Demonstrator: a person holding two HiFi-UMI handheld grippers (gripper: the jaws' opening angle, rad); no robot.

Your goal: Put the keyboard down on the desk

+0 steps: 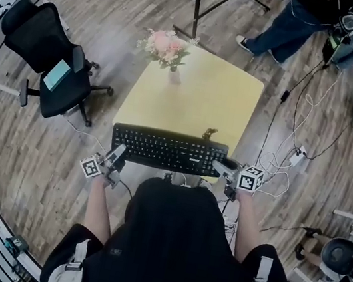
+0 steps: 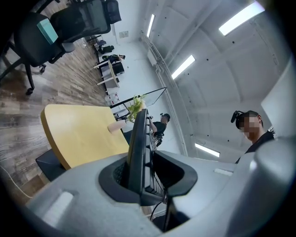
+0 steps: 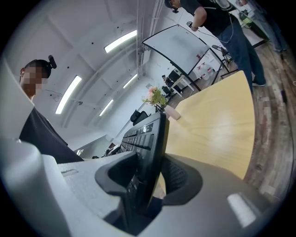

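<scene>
A black keyboard (image 1: 168, 150) hangs level over the near edge of the yellow desk (image 1: 204, 98), held at both ends. My left gripper (image 1: 117, 157) is shut on its left end, and in the left gripper view the keyboard (image 2: 138, 152) stands edge-on between the dark pads. My right gripper (image 1: 227, 168) is shut on the right end; the right gripper view shows the keyboard (image 3: 148, 157) clamped the same way, keys facing the person. A thin cable hangs below the keyboard's middle.
A pink flower bouquet (image 1: 165, 47) in a vase stands at the desk's far left corner. A small dark object (image 1: 209, 134) lies on the desk just beyond the keyboard. A black office chair (image 1: 49, 57) stands to the left. Another person (image 1: 289, 22) stands beyond the desk; cables cross the floor at right.
</scene>
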